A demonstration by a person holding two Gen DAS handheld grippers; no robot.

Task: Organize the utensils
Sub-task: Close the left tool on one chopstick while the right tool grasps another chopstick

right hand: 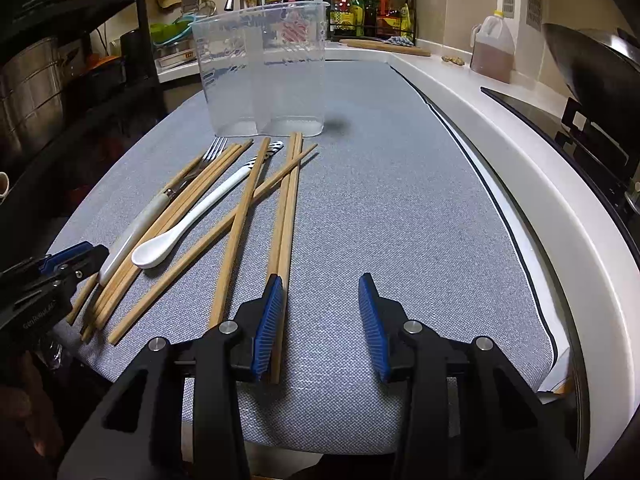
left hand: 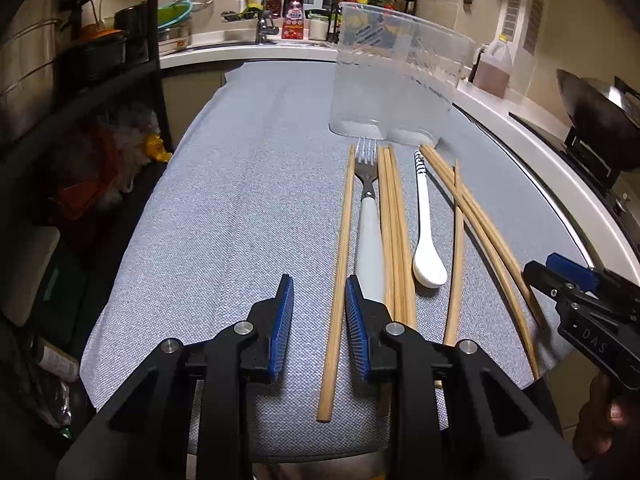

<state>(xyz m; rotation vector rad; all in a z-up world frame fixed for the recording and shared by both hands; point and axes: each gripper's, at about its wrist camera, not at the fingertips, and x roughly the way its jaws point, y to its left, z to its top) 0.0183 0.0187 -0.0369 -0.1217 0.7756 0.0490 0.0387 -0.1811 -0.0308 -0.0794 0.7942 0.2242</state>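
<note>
Two hand-held grippers, left gripper (left hand: 319,322) and right gripper (right hand: 322,326), hover with jaws spread, grasping nothing. Wooden chopsticks (right hand: 240,216), a fork (left hand: 369,216) and a white spoon (left hand: 426,240) lie on the grey mat (left hand: 240,200), just before a clear container (left hand: 400,76).

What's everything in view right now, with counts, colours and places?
container: one, clear plastic, upright at the far end of the cloth
chopsticks: about eight, tan wood, lying loose in front of the container
fork: one, metal with pale handle, among the chopsticks
spoon: one, white, right of the fork
cloth: one, blue-grey, covering the table
left tool: open, over one chopstick
right tool: open, beside two chopsticks
</note>
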